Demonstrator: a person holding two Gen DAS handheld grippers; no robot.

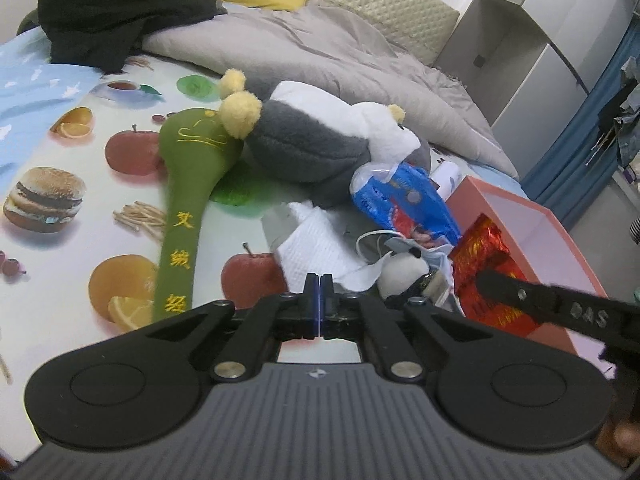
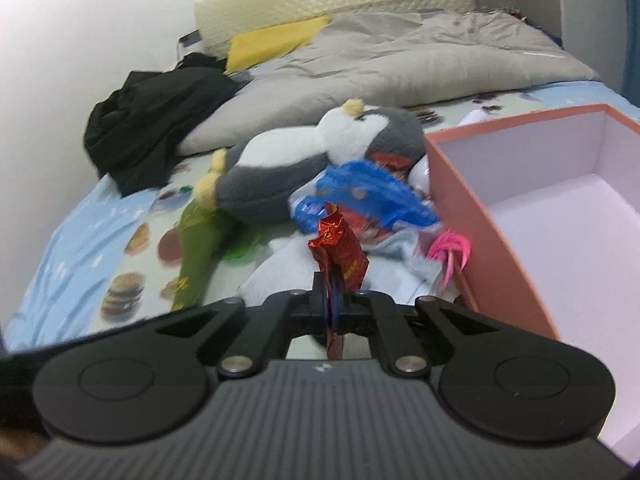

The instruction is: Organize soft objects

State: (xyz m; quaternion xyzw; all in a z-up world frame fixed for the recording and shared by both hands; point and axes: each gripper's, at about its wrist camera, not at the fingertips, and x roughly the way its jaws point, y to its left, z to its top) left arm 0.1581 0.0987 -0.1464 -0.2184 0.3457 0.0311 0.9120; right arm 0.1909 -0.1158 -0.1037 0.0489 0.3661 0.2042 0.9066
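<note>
Two grippers showed: right gripper (image 2: 331, 285) jaws clamped on the red foil packet (image 2: 339, 245) at frame centre, beside the pink box (image 2: 472, 216); left gripper (image 1: 319, 280) jaws together, empty; best carried clear over the rim before letting go.

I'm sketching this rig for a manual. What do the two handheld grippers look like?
Both the left gripper and right gripper match: matte black linkage arms, silver pivot screws, two round black discs, a ribbed grey body with a small emblem, blue-edged jaws. White "DAS" lettering marks the right gripper's side.

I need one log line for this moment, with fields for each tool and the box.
left tool: shut, empty | right tool: shut on red wrapper | pink box: open, beside pile | penguin toy: on bed
</note>
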